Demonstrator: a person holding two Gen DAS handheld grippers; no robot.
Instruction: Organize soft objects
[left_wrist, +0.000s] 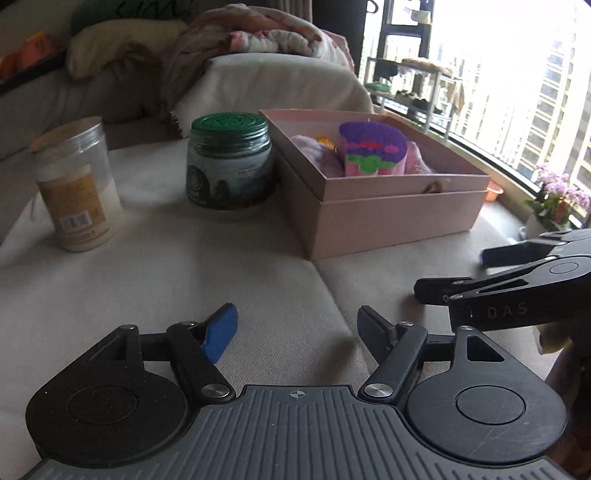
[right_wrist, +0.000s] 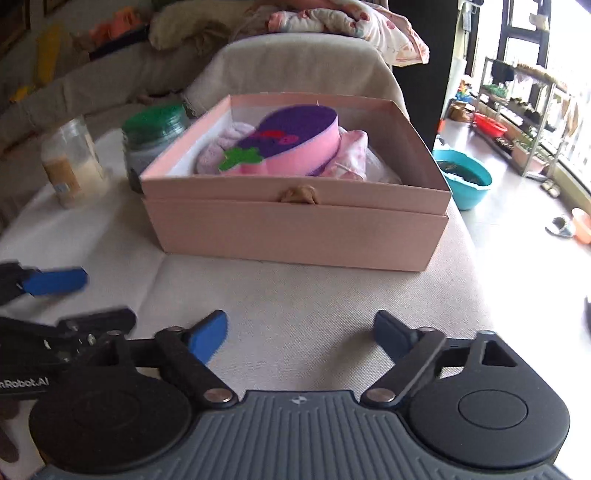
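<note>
A pink cardboard box (left_wrist: 399, 218) (right_wrist: 295, 236) stands open on the beige sofa cushion. In it lie a purple and pink foam piece with green and red shapes (left_wrist: 373, 147) (right_wrist: 295, 144), a lilac plush (left_wrist: 310, 147) (right_wrist: 221, 147) and a pink patterned cloth (right_wrist: 351, 155). My left gripper (left_wrist: 297, 332) is open and empty, low over the cushion short of the box. My right gripper (right_wrist: 299, 334) is open and empty, in front of the box. Each gripper shows at the edge of the other's view: the right one (left_wrist: 454, 273), the left one (right_wrist: 96, 295).
A green-lidded jar (left_wrist: 231, 162) (right_wrist: 151, 140) and a clear plastic jar (left_wrist: 75, 184) (right_wrist: 74, 162) stand left of the box. Blankets and pillows (left_wrist: 258, 37) lie piled at the sofa back. A teal basin (right_wrist: 465, 177) sits on the floor to the right.
</note>
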